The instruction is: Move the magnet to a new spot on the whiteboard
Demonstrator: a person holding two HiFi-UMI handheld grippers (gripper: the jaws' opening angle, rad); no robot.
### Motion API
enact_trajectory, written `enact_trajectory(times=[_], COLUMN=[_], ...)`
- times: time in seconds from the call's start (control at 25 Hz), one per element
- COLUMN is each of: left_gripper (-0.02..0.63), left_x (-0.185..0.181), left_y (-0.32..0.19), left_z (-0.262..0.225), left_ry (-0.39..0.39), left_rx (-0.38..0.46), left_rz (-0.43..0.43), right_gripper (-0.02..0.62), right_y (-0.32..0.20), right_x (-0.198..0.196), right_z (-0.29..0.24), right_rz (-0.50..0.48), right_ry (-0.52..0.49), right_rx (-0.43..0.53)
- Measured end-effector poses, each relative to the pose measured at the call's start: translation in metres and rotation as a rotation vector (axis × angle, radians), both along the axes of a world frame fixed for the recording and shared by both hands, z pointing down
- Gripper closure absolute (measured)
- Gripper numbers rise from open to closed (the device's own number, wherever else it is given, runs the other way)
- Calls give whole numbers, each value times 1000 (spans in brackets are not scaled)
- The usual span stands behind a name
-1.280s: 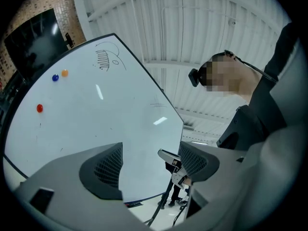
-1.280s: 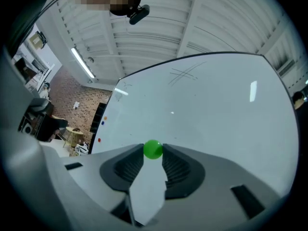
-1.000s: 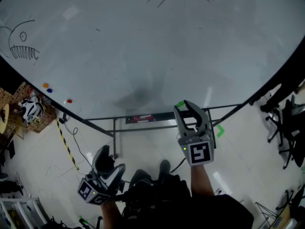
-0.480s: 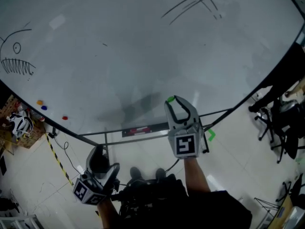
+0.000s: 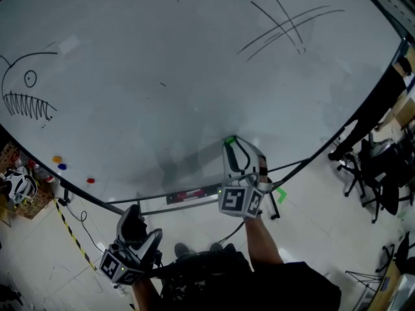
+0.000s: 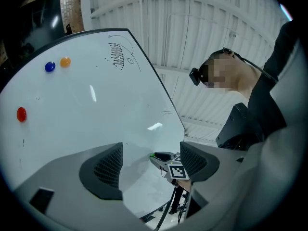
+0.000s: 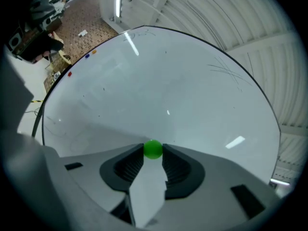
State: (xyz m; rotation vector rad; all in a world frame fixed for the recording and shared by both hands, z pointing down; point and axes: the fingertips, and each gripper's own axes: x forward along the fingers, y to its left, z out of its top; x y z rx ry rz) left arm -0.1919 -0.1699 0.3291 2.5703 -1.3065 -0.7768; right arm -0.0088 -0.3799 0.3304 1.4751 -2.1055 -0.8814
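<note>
Right gripper first: its two dark ribbed fingers pinch the small round green magnet right at their tips, one pad on each side of it. In the head view that gripper reaches away from me to the low edge of the big white whiteboard, right of centre, and the green magnet sits at the board's surface there (touching or a hair off, I can't tell from here). The board fills everything beyond the jaws in the right gripper view.

Left gripper hangs low and near me, down at the left, well apart from the board's edge. In its own view the left gripper has its jaws spread wide with nothing held. Through the gap I only see the board and, far off, the other gripper with its marker cube.

Over on the board's left there's a black line drawing of a toothy fish, and up at the far right a few crossed black pen strokes. Three more little magnets sit low on the left: an orange one just beside a blue one, and a red one a bit further right. The left gripper view picks them out too: blue, orange, red.

Black office chairs stand on the floor at the right.
</note>
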Motion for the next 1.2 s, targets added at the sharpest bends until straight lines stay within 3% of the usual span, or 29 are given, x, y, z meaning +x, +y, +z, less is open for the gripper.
enact_trajectory(times=[0.24, 0.72, 0.84, 1.0, 1.2], left_gripper=[240, 241, 241, 240, 241], left_x=[-4, 10, 16, 24, 37], left_y=[-6, -6, -2, 1, 3], left_z=[6, 4, 2, 0, 0], left_ry=[3, -14, -26, -37, -49], left_rx=[-12, -19, -19, -30, -47], left_rz=[10, 39, 44, 39, 20], right_gripper=[449, 439, 439, 440, 442], right_y=[-4, 10, 23, 47, 66], right_x=[-1, 8, 8, 10, 29], right_z=[0, -3, -9, -16, -16], right_rz=[36, -34, -119, -325, -401], right_ry=[-10, -148, -256, -511, -543], right_rx=[3, -51, -87, -213, -222])
